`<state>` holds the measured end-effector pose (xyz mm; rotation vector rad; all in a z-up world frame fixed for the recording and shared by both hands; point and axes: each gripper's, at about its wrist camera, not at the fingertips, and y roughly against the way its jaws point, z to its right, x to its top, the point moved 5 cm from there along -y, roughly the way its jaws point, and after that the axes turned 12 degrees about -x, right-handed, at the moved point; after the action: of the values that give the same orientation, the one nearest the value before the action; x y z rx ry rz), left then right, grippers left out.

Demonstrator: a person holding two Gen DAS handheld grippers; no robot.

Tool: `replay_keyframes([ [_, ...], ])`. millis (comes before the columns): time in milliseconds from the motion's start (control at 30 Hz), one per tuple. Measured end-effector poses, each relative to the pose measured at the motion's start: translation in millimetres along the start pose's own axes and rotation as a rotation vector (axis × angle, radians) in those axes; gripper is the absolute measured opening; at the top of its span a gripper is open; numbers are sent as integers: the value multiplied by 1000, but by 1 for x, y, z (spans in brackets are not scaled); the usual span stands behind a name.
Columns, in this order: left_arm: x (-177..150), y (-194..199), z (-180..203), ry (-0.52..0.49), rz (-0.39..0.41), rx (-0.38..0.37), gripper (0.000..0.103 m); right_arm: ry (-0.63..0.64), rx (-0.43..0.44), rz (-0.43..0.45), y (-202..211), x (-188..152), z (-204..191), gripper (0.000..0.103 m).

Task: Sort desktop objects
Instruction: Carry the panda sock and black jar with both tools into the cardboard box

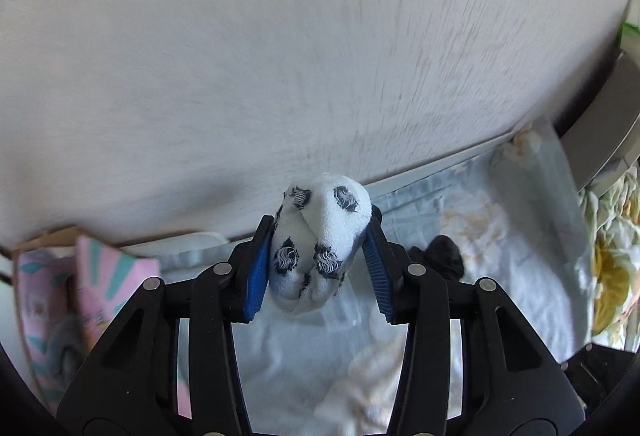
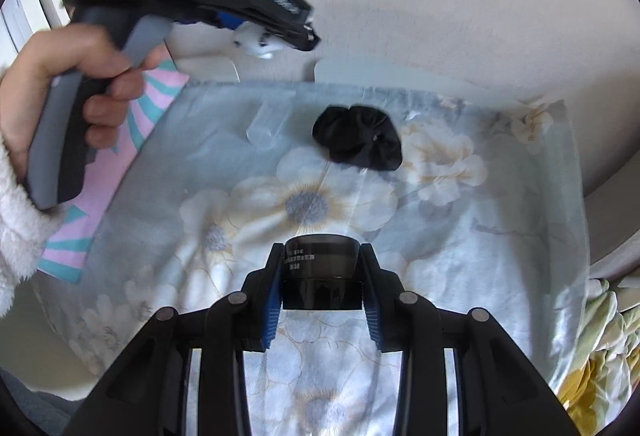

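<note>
Left tool (image 1: 320,256) clamps a spotted white sock (image 1: 318,248); right tool (image 2: 320,292) grips a dark cylindrical lens hood (image 2: 320,272) above the floral cloth (image 2: 480,236).

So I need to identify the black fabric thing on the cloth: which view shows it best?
The right wrist view: the black scrunchie lies whole on the floral cloth. The left wrist view shows only part of it behind the left gripper.

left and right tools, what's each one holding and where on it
The left tool pinches a white sock with dark spots, bunched up, across its middle. The right tool clamps a dark round lens hood by its opposite sides.
</note>
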<state>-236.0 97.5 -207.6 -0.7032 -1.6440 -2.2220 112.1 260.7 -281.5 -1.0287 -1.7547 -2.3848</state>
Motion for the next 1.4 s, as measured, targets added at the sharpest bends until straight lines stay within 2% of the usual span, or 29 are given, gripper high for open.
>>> replay_keyframes([
  [33, 0, 9, -1, 7, 7, 3, 41, 6, 1, 5, 6, 1, -11, 33],
  [67, -2, 19, -2, 17, 9, 5, 41, 9, -1, 7, 7, 5, -3, 33],
  [167, -5, 52, -10, 56, 18, -9, 41, 30, 13, 6, 20, 8, -13, 33],
  [333, -7, 115, -35, 116, 50, 28, 40, 29, 72, 15, 44, 26, -16, 33],
  [533, -29, 179, -75, 211, 128, 117, 41, 150, 69, 98, 70, 65, -43, 33],
  [767, -80, 230, -125, 347, 162, 231, 41, 288, 152, 179, 87, 101, -106, 33],
  [1067, -161, 263, -167, 520, 148, 328, 41, 480, 294, 212, 94, 115, -203, 33],
  [1233, -201, 257, -173, 605, 124, 323, 41, 574, 357, 205, 93, 112, -252, 33],
  [1400, -223, 246, -174, 650, 95, 299, 40, 643, 383, 180, 83, 105, -286, 32],
])
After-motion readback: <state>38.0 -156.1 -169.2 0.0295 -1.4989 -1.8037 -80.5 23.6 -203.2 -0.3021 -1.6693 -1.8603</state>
